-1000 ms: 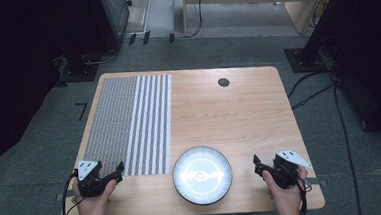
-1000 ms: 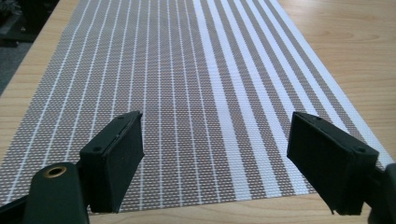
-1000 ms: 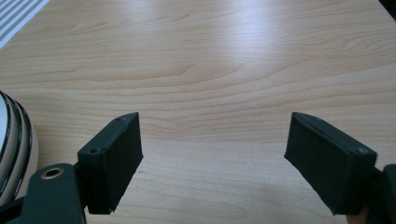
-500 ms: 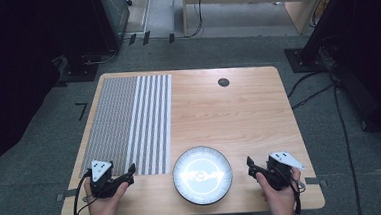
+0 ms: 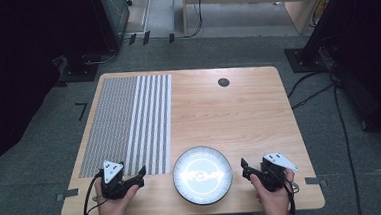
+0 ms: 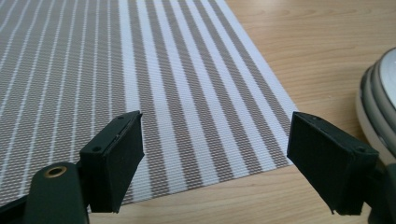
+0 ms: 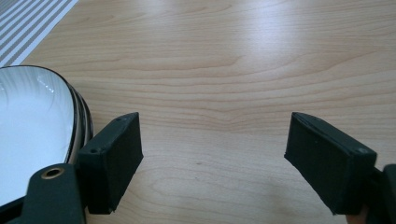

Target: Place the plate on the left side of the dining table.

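From the high view I see the table (image 5: pixel 239 114) with a striped mat (image 5: pixel 129 121) on its left half and a white plate (image 5: pixel 202 175) at the near edge, just right of the mat's corner. My left gripper (image 5: pixel 137 177) sits at the near left, over the mat's near edge, jaws pointing toward the plate. My right gripper (image 5: pixel 244 167) sits just right of the plate, jaws pointing toward it too. A small dark round inset (image 5: pixel 223 82) lies at the far side of the table.

In the left gripper view, the left gripper (image 6: pixel 215 154) has its jaws spread wide with nothing between them. The mat (image 6: pixel 140 79) lies beneath and ahead, and the plate's rim (image 6: pixel 380 98) shows at the right edge.

In the right gripper view, the right gripper (image 7: pixel 212 156) is likewise wide apart and empty, over bare wood. The plate (image 7: pixel 32 140) lies just beside its left jaw; I cannot tell whether they touch. The mat's corner (image 7: pixel 28 23) shows top left.
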Demonstrator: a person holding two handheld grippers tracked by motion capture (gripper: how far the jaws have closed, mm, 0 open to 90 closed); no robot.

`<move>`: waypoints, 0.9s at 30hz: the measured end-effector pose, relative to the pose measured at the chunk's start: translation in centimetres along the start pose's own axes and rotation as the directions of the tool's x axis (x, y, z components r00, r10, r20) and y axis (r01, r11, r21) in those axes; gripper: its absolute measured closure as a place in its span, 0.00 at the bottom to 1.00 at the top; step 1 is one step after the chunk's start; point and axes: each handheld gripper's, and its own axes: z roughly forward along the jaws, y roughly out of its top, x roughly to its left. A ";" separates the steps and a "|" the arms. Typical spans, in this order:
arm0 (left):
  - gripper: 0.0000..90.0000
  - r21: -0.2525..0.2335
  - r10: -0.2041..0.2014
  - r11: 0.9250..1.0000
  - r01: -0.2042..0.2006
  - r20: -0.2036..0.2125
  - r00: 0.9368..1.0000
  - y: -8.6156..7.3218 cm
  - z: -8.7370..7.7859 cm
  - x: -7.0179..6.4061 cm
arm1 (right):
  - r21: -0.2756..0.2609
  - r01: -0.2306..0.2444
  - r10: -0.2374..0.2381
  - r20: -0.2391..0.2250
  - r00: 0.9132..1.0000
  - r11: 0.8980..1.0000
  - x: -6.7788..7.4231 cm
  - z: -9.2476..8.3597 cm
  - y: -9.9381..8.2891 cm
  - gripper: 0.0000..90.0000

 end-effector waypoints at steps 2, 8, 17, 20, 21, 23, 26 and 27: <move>0.20 0.001 0.001 1.000 -0.001 0.012 1.000 0.0 0.1 -0.4 | 0.001 0.002 -0.002 -0.004 1.000 1.000 0.2 0.0 -0.1 0.20; 0.20 0.006 0.017 1.000 -0.018 0.031 0.999 -0.2 0.2 -1.4 | 0.003 0.010 -0.010 -0.012 1.000 1.000 0.7 0.0 -0.2 0.20; 0.20 0.002 0.028 1.000 -0.029 0.057 0.998 -0.3 0.3 -2.7 | 0.006 0.012 -0.012 -0.028 1.000 1.000 1.4 0.1 -0.4 0.20; 0.20 0.003 0.033 0.999 -0.033 0.067 0.997 -0.3 0.4 -3.0 | 0.006 0.015 -0.015 -0.034 0.999 1.000 1.7 0.1 -0.4 0.20; 0.20 0.002 0.030 1.000 -0.031 0.072 0.997 -0.3 0.4 -3.2 | 0.006 0.016 -0.016 -0.039 0.999 1.000 1.8 0.1 -0.4 0.20; 0.20 0.003 0.028 1.000 -0.028 0.080 0.996 -0.3 0.3 -3.3 | 0.006 0.016 -0.016 -0.040 0.999 1.000 1.9 0.1 -0.5 0.20; 0.20 0.004 0.009 1.000 -0.010 0.098 0.995 -0.3 0.3 -3.5 | 0.003 0.018 -0.017 -0.049 0.999 1.000 2.1 0.0 -0.5 0.20; 0.20 0.004 0.006 1.000 -0.007 0.103 0.995 -0.3 0.3 -3.5 | 0.005 0.014 -0.013 -0.051 0.999 1.000 2.3 0.0 -0.5 0.20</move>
